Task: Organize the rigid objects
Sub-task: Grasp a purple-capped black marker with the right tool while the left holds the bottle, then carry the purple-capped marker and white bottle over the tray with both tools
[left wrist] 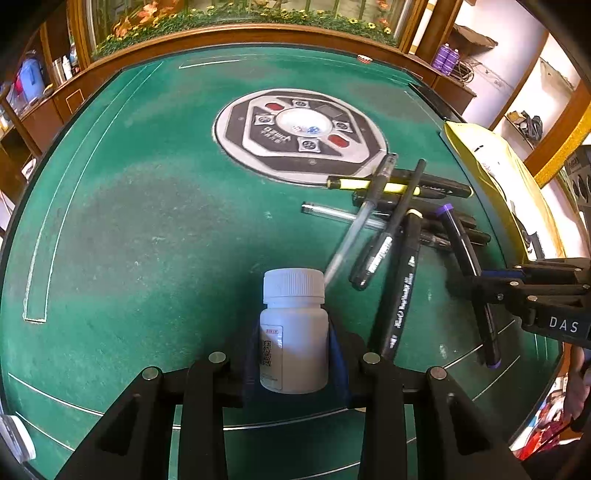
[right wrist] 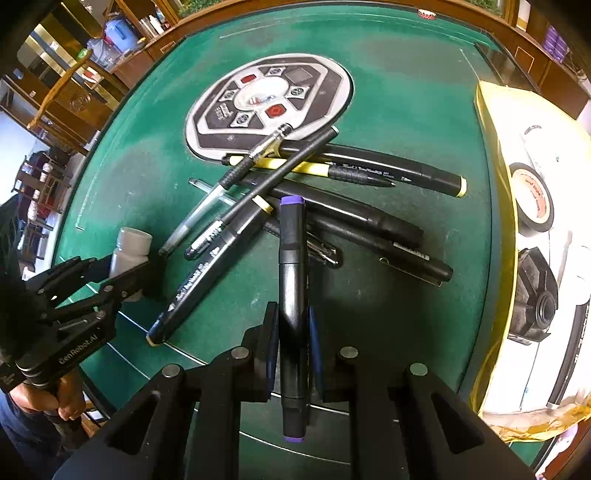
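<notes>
My left gripper (left wrist: 295,354) is clamped on the white plastic pill bottle (left wrist: 294,332), upright on the green felt table (left wrist: 147,221). My right gripper (right wrist: 291,343) pinches the black purple-capped marker (right wrist: 291,295), seemingly off-centre, so lifting could tilt it and drag the pen pile (right wrist: 314,192).

Green felt table (left wrist: 147,206) with wooden rim, wooden shelving (left wrist: 33,110) at left, white walls (left wrist: 517,74), flower-patterned panel (left wrist: 236,14) behind

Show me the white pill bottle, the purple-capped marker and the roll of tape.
white pill bottle (left wrist: 295,347): left wrist view, on its body.
purple-capped marker (right wrist: 291,280): right wrist view, on its black barrel.
roll of tape (right wrist: 532,201): right wrist view, on its side face.
</notes>
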The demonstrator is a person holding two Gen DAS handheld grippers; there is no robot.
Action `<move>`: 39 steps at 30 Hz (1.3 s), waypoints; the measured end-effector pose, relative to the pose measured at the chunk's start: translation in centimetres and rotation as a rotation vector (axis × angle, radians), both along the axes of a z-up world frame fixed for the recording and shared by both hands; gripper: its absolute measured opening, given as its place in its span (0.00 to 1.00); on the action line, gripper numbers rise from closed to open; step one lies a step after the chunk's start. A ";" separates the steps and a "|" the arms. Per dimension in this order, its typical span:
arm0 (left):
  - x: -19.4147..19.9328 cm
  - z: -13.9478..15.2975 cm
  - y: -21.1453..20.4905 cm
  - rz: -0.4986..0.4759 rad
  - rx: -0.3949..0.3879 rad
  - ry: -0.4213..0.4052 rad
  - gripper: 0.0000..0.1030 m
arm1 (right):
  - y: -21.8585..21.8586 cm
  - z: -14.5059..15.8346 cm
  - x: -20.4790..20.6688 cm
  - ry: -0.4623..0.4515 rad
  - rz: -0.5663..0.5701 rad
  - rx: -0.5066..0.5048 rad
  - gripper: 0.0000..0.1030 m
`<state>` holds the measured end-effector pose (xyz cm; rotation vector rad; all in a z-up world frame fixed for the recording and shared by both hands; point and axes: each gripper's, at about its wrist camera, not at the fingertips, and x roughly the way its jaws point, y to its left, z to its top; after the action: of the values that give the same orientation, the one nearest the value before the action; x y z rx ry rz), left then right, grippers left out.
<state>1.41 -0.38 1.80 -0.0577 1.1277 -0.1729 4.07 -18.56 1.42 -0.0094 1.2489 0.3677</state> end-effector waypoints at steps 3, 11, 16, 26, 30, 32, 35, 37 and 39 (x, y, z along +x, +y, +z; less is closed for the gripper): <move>0.0 0.7 -0.5 -0.008 0.011 -0.022 0.34 | -0.3 0.7 -0.3 -0.018 0.001 0.038 0.14; 0.1 2.5 -2.5 -0.048 0.038 -0.071 0.34 | -0.7 2.0 -0.7 -0.053 0.015 0.071 0.14; 0.1 3.2 -3.9 -0.073 0.045 -0.088 0.34 | -1.4 2.6 -0.9 -0.069 0.008 0.083 0.14; 0.1 4.6 -6.9 -0.119 0.046 -0.115 0.34 | -4.2 3.8 -1.2 -0.094 -0.030 0.110 0.14; 0.2 5.0 -8.2 -0.137 0.047 -0.125 0.34 | -5.6 4.1 -1.4 -0.102 -0.050 0.117 0.14; 0.3 5.2 -9.0 -0.151 0.047 -0.129 0.34 | -6.3 4.3 -1.5 -0.106 -0.061 0.120 0.14; 0.4 5.5 -10.1 -0.168 0.048 -0.136 0.34 | -7.3 4.4 -1.6 -0.110 -0.075 0.123 0.14; 0.5 5.6 -11.0 -0.180 0.048 -0.140 0.34 | -8.0 4.6 -1.7 -0.111 -0.086 0.125 0.14; 0.5 5.8 -11.7 -0.189 0.049 -0.145 0.34 | -8.8 4.7 -1.8 -0.114 -0.096 0.126 0.14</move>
<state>1.92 -12.08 7.60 0.1038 0.9916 -0.3133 2.28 -27.39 6.09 0.1352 1.1077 0.3567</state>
